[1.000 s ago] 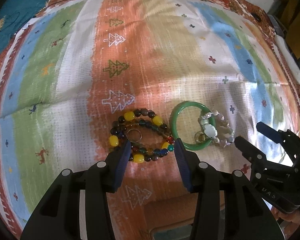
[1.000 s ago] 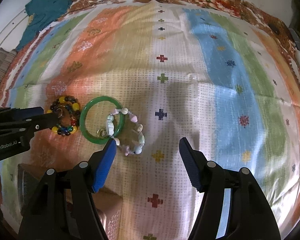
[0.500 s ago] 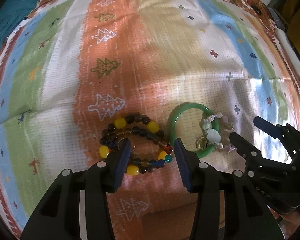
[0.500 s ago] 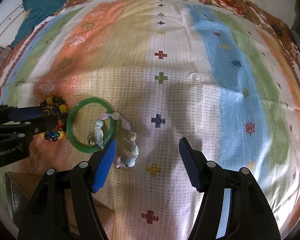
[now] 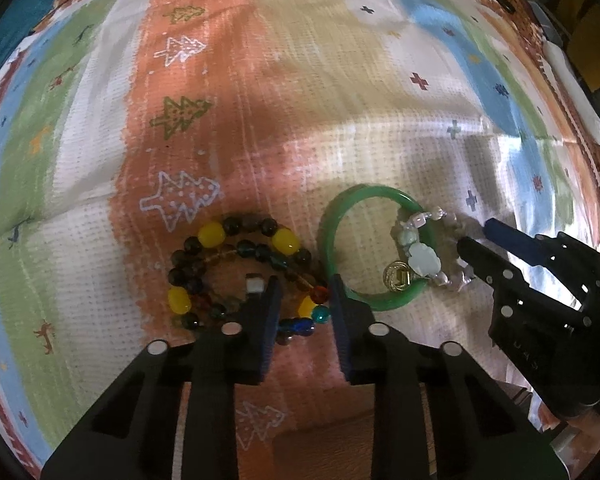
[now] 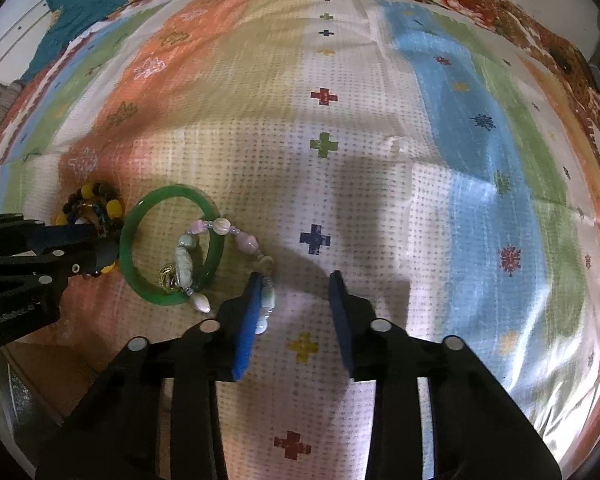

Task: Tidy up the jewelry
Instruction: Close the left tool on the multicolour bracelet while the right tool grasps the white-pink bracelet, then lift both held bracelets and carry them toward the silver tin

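Observation:
A multicoloured bead bracelet [image 5: 236, 268] with yellow, dark and blue beads lies on the striped cloth. Beside it on the right lies a green bangle [image 5: 376, 248], with a pastel stone bracelet [image 5: 424, 256] draped over it and a small gold ring [image 5: 396, 280] inside. My left gripper [image 5: 304, 296] is open, its fingertips astride the near right part of the bead bracelet. My right gripper [image 6: 294, 292] is open, its left fingertip at the near end of the pastel bracelet [image 6: 236, 264]. The bangle [image 6: 172, 244] and bead bracelet [image 6: 92, 208] also show in the right wrist view.
The striped patterned cloth [image 6: 340, 120] covers the whole surface. A teal garment [image 6: 84, 4] lies at the far left edge. A brown box edge [image 5: 332, 448] shows under the left gripper. A white object [image 5: 576, 92] lies at the far right.
Both grippers have moved forward and down toward the jewelry and their jaws have narrowed. The left one now straddles the bead bracelet; the right one has reached the pastel bracelet.

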Motion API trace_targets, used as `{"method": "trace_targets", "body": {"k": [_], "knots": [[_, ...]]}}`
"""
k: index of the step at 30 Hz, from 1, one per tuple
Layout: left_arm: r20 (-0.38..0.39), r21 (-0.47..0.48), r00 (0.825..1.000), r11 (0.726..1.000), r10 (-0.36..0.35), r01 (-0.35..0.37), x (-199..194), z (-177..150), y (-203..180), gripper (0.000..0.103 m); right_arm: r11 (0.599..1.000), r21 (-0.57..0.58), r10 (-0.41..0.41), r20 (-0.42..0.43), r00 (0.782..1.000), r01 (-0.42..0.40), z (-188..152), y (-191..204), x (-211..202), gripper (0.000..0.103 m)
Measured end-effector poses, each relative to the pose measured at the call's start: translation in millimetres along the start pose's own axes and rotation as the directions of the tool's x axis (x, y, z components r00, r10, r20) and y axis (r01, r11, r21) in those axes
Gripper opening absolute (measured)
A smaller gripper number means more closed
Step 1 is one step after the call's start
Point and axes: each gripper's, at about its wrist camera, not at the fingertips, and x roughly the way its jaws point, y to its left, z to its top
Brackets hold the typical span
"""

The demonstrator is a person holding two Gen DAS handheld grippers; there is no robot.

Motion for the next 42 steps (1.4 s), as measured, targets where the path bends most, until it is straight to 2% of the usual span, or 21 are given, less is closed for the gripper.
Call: {"method": "trace_targets", "body": {"k": [2, 6, 10, 12, 28, 38, 42], "knots": [[-0.002, 0.006, 1.000, 1.000, -0.005, 0.005, 0.3, -1.0, -1.8, 0.015, 1.000, -0.005, 0.013, -0.002, 1.000, -0.013, 0.1, 2.0, 0.2, 0.016], [0.005, 0.018, 1.000, 1.000, 0.009, -0.009, -0.3, -2.5, -4.8, 0.015, 1.000, -0.014, 0.026, -0.002, 1.000, -0.026, -1.1, 4.1, -0.6, 0.007], [0.025, 0.012, 1.000, 1.000, 0.010, -0.011, -7.6, -1.1, -2.6, 0.014, 0.999, -0.013, 0.035, 0.007, 0.999, -0.035, -0.2, 3.2, -3.8, 0.007], [0.037, 0.007, 0.999, 1.000, 0.012, -0.012, -12.9, -1.0, -0.7, 0.009, 0.999, -0.014, 0.037, 0.018, 0.999, -0.036, 0.6, 3.3, -8.4, 0.007], [0.131, -0.013, 0.990, 0.999, 0.050, -0.048, -62.0, -11.3, 12.0, 0.009, 0.997, -0.032, 0.067, 0.125, 0.990, -0.063, 2.2, 13.7, -58.7, 0.007], [0.171, -0.025, 0.983, 0.998, 0.068, -0.065, -83.2, -18.4, 16.7, 0.009, 0.998, -0.030, 0.064, 0.146, 0.987, -0.060, -3.8, 13.1, -71.4, 0.007], [0.179, -0.028, 0.983, 0.999, 0.050, -0.046, -88.6, -21.5, 14.7, 0.009, 0.998, -0.033, 0.060, 0.152, 0.987, -0.055, -7.8, 13.9, -75.9, 0.007]]}}
